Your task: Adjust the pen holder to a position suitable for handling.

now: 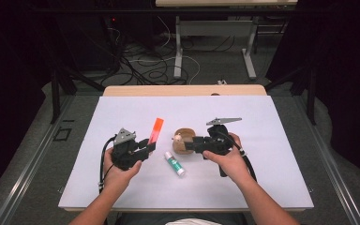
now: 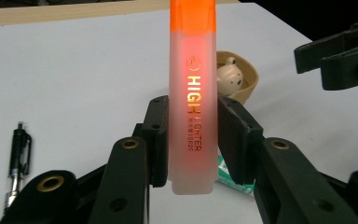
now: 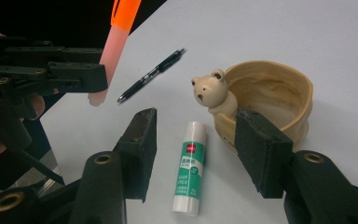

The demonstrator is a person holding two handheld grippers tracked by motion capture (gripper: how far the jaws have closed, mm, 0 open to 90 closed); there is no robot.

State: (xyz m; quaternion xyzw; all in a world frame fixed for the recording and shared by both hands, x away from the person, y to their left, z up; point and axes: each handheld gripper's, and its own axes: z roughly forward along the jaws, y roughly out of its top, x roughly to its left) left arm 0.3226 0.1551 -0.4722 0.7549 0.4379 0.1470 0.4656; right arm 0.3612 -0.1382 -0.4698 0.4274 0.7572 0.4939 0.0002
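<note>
- White table [image 1: 262, 178]: smooth and matte; it carries everything.
- Wooden bear cup [image 3: 279, 100]: round, grained, with a small bear on its rim. Right gripper [image 3: 193, 140] hovers beside it, jaws apart with nothing clamped between them.
- Orange highlighter [image 2: 192, 116]: flat, translucent plastic, clamped upright in the left gripper [image 2: 192, 140], left of the cup. I'd keep it vertical and lower it squarely into the cup.
- Glue stick [image 3: 189, 168]: smooth white cylinder lying just beside the cup.
- Black pen [image 3: 151, 74]: slim, well left of the cup.
</note>
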